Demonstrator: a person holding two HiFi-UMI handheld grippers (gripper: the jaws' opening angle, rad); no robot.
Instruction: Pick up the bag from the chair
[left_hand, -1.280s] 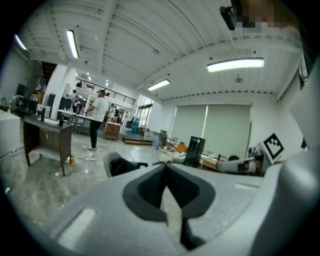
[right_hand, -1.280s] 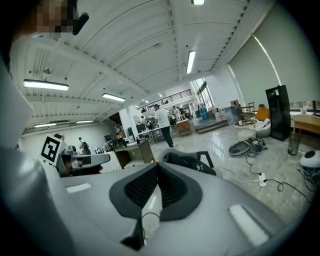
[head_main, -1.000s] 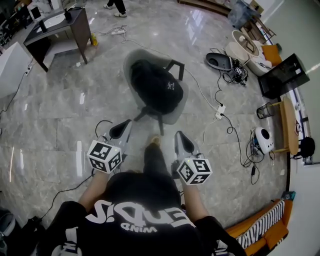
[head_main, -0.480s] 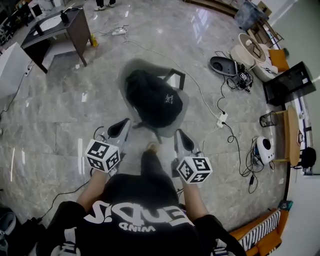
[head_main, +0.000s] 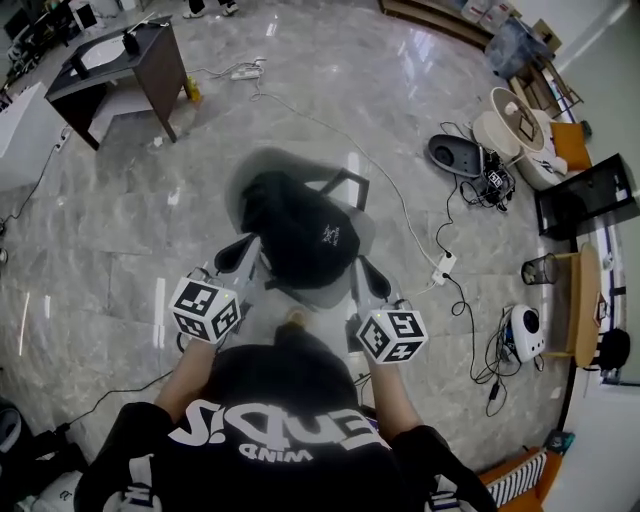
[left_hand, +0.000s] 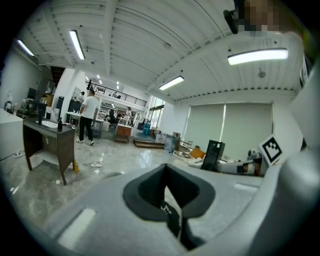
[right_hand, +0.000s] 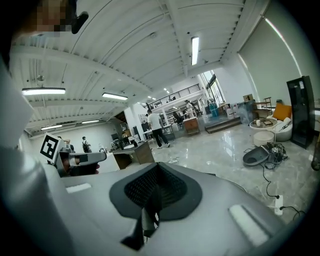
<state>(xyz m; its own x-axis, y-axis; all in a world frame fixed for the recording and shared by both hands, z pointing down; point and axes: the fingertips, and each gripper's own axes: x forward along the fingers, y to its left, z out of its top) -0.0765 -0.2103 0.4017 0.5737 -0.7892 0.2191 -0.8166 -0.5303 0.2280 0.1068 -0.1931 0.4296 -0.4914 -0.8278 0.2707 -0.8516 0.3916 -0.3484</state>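
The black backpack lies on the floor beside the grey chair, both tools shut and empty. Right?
No: the head view shows the black backpack on the grey chair, not the floor. The left tool and right tool are shut and empty.

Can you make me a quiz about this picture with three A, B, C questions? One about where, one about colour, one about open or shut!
1. Where is the bag? A on the floor; B on the chair; C on the desk.
2. What colour is the bag? A red; B black; C yellow.
3. How do the jaws of the left gripper and the right gripper stand? A both shut; B both open; C one open.
Answers: B, it lies on the grey seat; B, its fabric is black; A, both gripper views show jaws together, holding nothing.
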